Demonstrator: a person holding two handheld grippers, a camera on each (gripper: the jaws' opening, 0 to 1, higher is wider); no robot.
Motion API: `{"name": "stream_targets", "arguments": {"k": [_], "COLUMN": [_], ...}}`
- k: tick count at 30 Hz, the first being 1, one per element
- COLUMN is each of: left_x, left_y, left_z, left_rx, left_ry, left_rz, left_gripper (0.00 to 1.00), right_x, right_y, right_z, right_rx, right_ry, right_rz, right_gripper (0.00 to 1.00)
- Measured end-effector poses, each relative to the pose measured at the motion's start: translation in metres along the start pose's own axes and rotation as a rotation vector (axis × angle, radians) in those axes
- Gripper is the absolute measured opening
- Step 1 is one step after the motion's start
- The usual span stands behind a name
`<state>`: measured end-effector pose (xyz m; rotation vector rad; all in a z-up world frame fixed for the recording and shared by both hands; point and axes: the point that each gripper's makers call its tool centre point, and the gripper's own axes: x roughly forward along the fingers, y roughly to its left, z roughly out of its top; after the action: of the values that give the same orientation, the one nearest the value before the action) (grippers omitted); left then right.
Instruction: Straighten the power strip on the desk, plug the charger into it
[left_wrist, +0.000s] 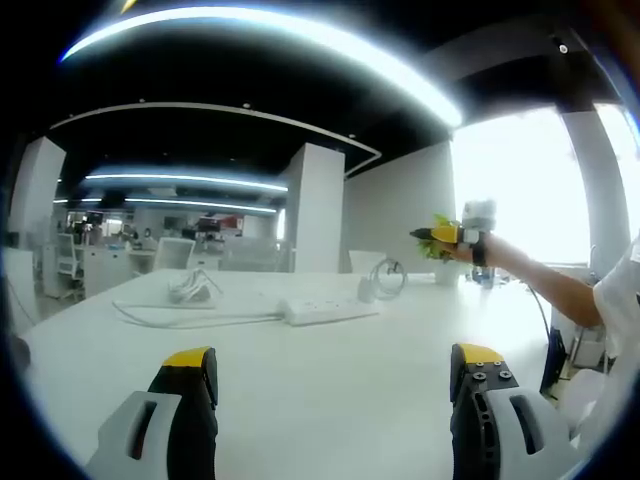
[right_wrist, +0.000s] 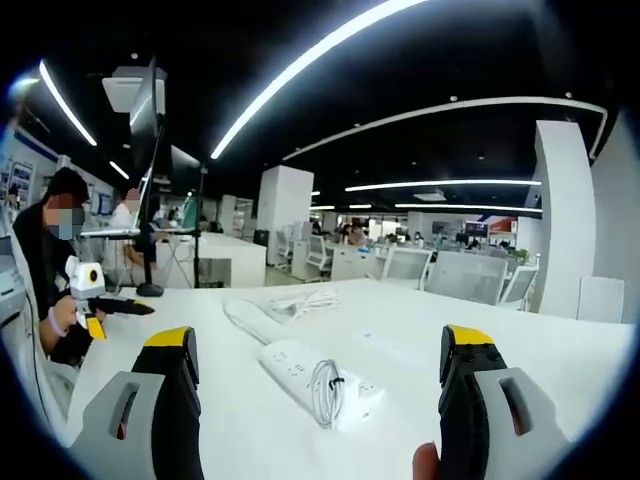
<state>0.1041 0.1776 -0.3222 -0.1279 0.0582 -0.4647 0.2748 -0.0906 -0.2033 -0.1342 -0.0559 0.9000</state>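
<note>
Power strip (left_wrist: 330, 308), a long white plastic bar with a smooth face, lies on the white worktop (left_wrist: 330, 400) well ahead of the left tool (left_wrist: 335, 385). In the left gripper view its long axis runs nearly across the picture, the right end a little farther away. To its left a white cord (left_wrist: 185, 318) trails over the surface toward a loose bundle of white cable (left_wrist: 192, 287). Just past the strip's right end sits a small white charger (left_wrist: 366, 290) with a looped wire (left_wrist: 389, 275). Farther right the right tool (left_wrist: 432, 235) is held up in the air, above the worktop.

The left tool's yellow-tipped dark jaws stand wide apart with nothing between them.

In the right gripper view the left tool (right_wrist: 128, 308) shows at the left edge. The strip (right_wrist: 315, 378) lies between the right tool's (right_wrist: 318, 385) parted, empty jaws, running diagonally from near right to far left. A coiled, tied white cable (right_wrist: 325, 392) rests on its near end. Office desks and chairs (right_wrist: 460, 275) stand beyond.
</note>
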Motion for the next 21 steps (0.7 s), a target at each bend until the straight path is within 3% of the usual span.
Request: {"name": "stream_targets", "arguments": {"k": [21], "left_x": [0.000], "left_y": [0.000], "left_z": [0.001], "left_rx": [0.000], "left_ry": [-0.004], "left_rz": [-0.001], "left_gripper": [0.99], "right_x": [-0.037], "right_y": [0.004], "right_z": [-0.004], "right_rx": [0.006], "right_ry": [0.020], "right_rz": [-0.056], "right_gripper": [1.00]}}
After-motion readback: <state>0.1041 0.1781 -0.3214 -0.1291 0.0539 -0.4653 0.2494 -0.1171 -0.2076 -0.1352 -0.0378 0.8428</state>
